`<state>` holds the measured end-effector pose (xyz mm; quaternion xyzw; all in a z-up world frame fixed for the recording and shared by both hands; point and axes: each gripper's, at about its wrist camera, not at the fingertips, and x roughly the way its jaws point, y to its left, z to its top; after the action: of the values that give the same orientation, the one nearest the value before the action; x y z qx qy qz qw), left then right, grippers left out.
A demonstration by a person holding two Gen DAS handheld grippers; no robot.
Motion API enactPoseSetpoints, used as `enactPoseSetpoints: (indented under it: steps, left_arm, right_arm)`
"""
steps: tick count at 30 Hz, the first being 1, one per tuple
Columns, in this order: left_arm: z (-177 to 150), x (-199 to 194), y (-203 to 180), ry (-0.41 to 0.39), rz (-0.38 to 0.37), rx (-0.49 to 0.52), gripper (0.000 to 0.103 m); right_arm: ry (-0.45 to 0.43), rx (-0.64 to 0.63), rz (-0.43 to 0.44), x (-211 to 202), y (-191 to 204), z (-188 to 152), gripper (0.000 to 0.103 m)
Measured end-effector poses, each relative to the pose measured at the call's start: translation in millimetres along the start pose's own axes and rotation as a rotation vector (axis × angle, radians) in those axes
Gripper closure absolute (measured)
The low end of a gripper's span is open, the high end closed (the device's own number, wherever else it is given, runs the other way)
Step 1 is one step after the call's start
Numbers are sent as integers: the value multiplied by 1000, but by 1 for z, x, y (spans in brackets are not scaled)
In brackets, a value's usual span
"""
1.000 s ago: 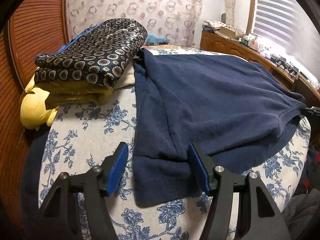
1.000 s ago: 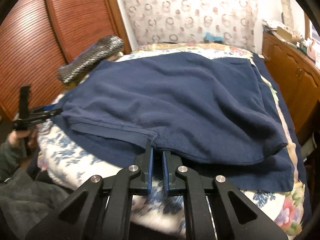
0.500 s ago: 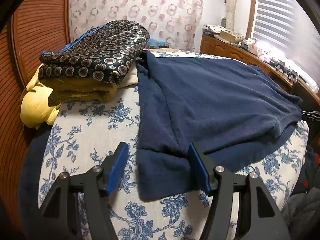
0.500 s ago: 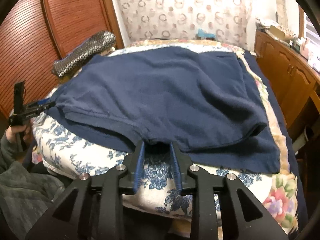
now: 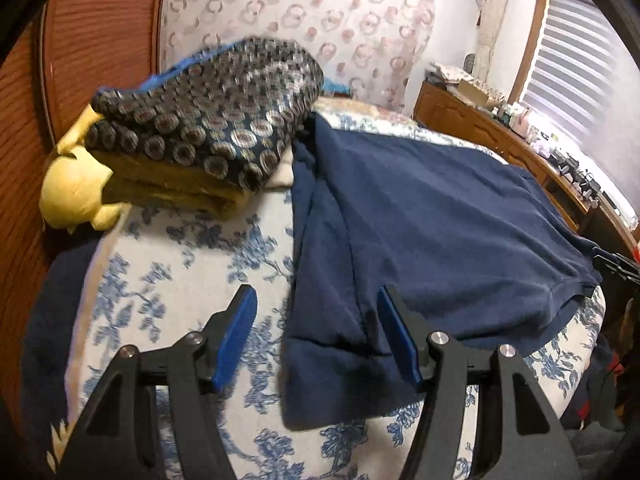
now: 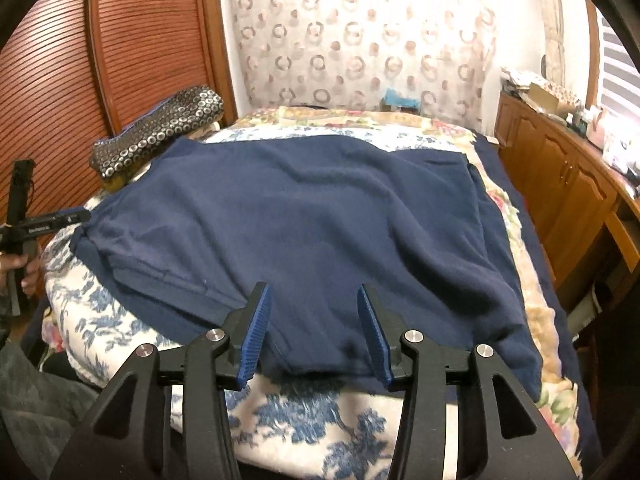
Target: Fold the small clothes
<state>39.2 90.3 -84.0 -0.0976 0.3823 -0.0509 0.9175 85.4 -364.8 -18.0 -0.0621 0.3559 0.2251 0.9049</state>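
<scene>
**A:** Near edge of the bed (image 6: 320, 428): where do the two grippers stand?

**B:** The right gripper (image 6: 316, 332) tilts down over the hem of the navy garment (image 6: 320, 220), its jaws opening, cloth lying between the blue pads but not pinched. The left gripper (image 5: 316, 336) tilts down too, jaws spread wide — the garment's corner sits between them, unpressed. A hand (image 6: 24, 272) grips its handle at the left.

**A:** And the surface?

**B:** The garment lies spread and partly folded across the floral bedspread (image 5: 180, 280). Just beside its far corner sits a stack of folded clothes (image 5: 208, 128) — patterned piece on top, yellow beneath.

**A:** The room beyond?

**B:** A slatted wooden door (image 6: 140, 40) left, ring-patterned curtain (image 6: 360, 40) behind, a wooden cabinet (image 6: 560, 184) right. Bare bedspread shows along the near edge.
</scene>
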Motion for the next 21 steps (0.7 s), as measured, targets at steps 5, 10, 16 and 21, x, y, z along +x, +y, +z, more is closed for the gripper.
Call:
enactPoseSetpoints:
  steps: [5,10,16,21]
  left_arm:
    - [-10,3,-8,9,-5,22,41]
    - [-14,2,-12,0,5,18,66]
    - [-6,-3,-22,-10,-76,14,97]
    - [21,-25,-54,-90,-171,57,98]
  right_arm:
    - [9,-20,12,9,3,4,46]
    - [17,-16,14,17,4,5,45]
    - [12,11,30,18,-1,1,44]
    - [5,43,30,12,-12,-5,43]
